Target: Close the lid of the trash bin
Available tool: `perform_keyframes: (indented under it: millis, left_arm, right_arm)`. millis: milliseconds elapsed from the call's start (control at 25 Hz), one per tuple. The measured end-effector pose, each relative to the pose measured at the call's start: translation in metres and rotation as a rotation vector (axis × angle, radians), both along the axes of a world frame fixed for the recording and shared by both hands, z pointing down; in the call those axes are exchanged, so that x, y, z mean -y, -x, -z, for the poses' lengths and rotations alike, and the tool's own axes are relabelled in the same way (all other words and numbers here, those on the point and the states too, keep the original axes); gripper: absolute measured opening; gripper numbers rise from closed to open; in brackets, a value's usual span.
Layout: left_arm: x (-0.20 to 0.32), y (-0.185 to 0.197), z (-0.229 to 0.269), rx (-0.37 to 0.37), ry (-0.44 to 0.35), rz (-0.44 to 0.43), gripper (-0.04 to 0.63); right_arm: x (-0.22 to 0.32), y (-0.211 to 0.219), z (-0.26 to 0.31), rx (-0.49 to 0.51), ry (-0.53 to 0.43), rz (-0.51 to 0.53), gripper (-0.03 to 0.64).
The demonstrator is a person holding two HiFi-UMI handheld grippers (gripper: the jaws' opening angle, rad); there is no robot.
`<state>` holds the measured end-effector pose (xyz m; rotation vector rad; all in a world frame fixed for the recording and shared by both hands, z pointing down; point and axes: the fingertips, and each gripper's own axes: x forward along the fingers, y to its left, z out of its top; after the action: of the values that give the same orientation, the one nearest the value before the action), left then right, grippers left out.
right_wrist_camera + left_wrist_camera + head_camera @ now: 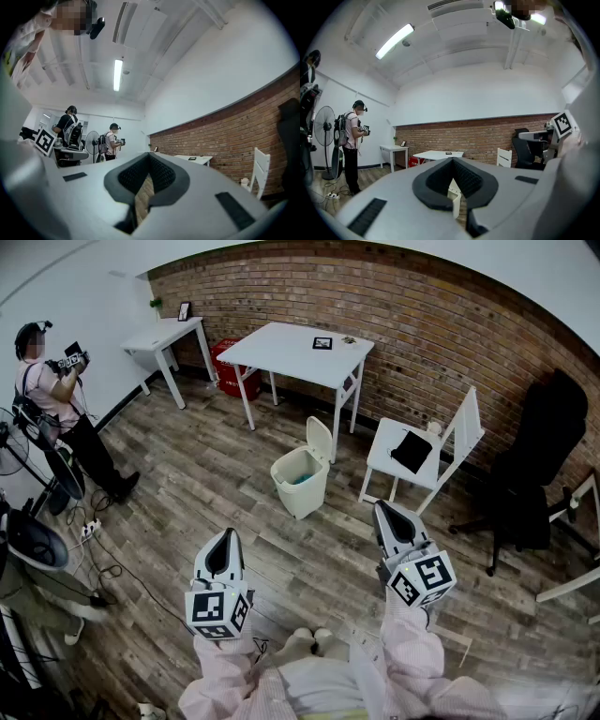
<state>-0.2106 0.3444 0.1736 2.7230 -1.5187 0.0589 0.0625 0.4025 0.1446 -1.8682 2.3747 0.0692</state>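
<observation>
The cream trash bin [300,480] stands on the wood floor in front of the white table, its lid [320,439] tipped up and open at the back. Both grippers are held low, near my body and well short of the bin. My left gripper [225,536] is shut and empty, pointing toward the bin from the lower left. My right gripper [382,508] is also shut and empty, off to the bin's right. In the left gripper view, the jaws [452,160] meet at their tips and a strip of the bin [454,193] shows through the slit. The right gripper view shows its jaws [150,155] closed over the floor.
A white table [298,351] stands behind the bin. To the right are a white chair [412,463] with a black item on it and a black office chair [534,465]. A person [56,399] stands at the left near a fan, with cables [89,532] on the floor.
</observation>
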Motion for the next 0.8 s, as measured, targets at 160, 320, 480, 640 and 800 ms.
perform_keyframes:
  millis: [160, 320, 480, 640, 800]
  left_arm:
    - [-0.001, -0.001, -0.002, 0.002, 0.002, -0.002, -0.008]
    - [-0.003, -0.006, -0.006, 0.001, 0.009, -0.002, -0.008]
    - [-0.003, -0.013, -0.007, 0.003, 0.015, -0.006, -0.008]
    - [-0.001, -0.023, -0.011, 0.012, 0.024, 0.001, -0.008]
    - [-0.002, -0.031, -0.017, 0.013, 0.027, 0.002, -0.008]
  right_arm:
    - [0.000, 0.003, -0.002, -0.008, 0.004, 0.005, 0.003]
    - [-0.002, -0.004, -0.005, 0.006, 0.006, -0.006, 0.003]
    - [-0.003, -0.012, -0.006, 0.033, 0.000, -0.002, 0.003]
    - [0.003, -0.022, -0.017, 0.036, 0.029, 0.002, 0.003]
    - [0.011, -0.029, -0.029, 0.040, 0.046, -0.007, 0.008]
